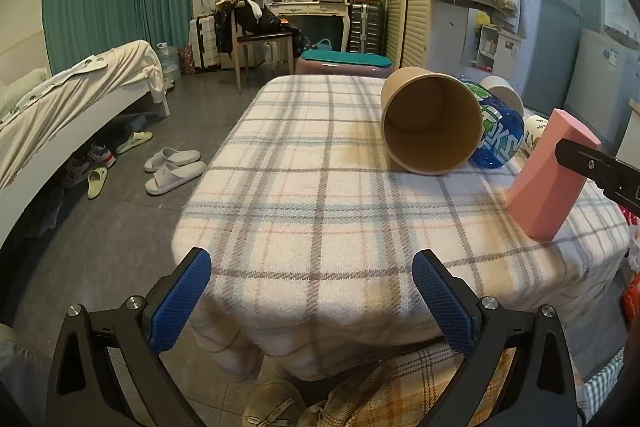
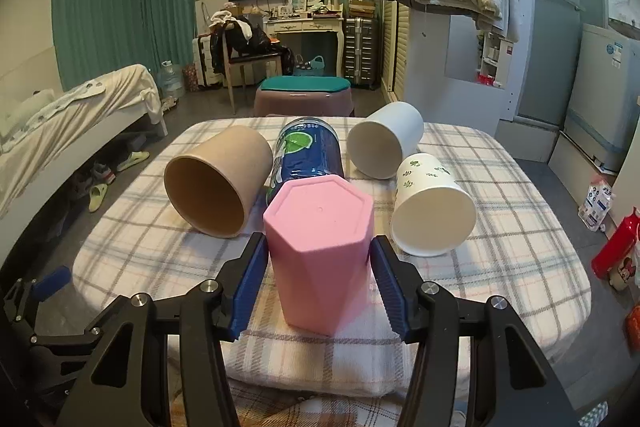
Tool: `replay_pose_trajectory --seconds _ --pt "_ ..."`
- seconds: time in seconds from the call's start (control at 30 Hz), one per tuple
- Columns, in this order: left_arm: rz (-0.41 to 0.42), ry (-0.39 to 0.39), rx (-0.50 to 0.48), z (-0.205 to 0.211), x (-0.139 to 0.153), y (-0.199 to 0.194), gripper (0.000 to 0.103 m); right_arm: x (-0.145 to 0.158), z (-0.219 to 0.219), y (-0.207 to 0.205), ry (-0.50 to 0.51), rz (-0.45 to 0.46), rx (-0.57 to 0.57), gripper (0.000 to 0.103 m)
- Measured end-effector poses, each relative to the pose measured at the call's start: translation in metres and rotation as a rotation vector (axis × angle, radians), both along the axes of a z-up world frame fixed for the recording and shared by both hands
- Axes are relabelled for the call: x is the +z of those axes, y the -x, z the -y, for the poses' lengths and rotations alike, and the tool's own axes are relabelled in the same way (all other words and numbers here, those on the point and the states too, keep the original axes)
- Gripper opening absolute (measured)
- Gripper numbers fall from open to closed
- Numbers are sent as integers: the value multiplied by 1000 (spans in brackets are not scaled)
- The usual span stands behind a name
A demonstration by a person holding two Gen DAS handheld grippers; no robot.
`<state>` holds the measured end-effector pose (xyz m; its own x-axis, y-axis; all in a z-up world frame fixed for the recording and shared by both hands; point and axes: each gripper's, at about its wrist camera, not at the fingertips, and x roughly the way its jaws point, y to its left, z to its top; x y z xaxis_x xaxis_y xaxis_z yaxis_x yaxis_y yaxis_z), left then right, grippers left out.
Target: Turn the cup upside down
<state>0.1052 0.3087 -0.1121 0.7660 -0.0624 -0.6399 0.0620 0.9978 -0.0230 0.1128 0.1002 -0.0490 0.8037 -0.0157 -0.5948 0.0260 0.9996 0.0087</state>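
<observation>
Pink hexagonal cup stands base-up on plaid counter, long axis near vertical, slightly tilted. Right hand-held gripper straddles it, pads just beside walls, contact unclear. Left hand-held gripper spread wide, empty; cup at its 2 o'clock, well apart.
</observation>
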Motion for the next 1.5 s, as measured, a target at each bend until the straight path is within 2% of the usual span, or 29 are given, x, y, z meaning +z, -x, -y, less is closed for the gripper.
replay_pose_trajectory --seconds 0.2,0.3,0.53,0.8,1.0,1.07,1.17,1.2,1.3,1.5 --pt "1 -1 0 0 1 -1 103 1 -1 -2 2 -4 -4 54" --pt "5 -4 0 0 2 0 103 3 3 0 -22 9 -4 68" --pt "48 -18 1 9 21 9 103 25 15 23 -51 69 4 68" --pt "197 -38 -5 35 65 46 103 61 49 78 -58 171 -3 68" --pt "285 4 -6 49 88 74 103 77 76 115 -48 223 -25 68" --pt "304 7 -18 57 92 81 103 78 82 124 -45 228 -31 70" --pt "336 -2 -41 68 94 91 103 73 92 137 -48 258 -65 93" --pt "350 -13 -40 72 94 95 103 70 94 140 -48 264 -74 95" --pt "370 -27 -43 79 93 101 103 60 100 141 -59 236 -70 96" --pt "346 -41 -42 88 85 104 103 42 106 142 -84 209 -70 98"
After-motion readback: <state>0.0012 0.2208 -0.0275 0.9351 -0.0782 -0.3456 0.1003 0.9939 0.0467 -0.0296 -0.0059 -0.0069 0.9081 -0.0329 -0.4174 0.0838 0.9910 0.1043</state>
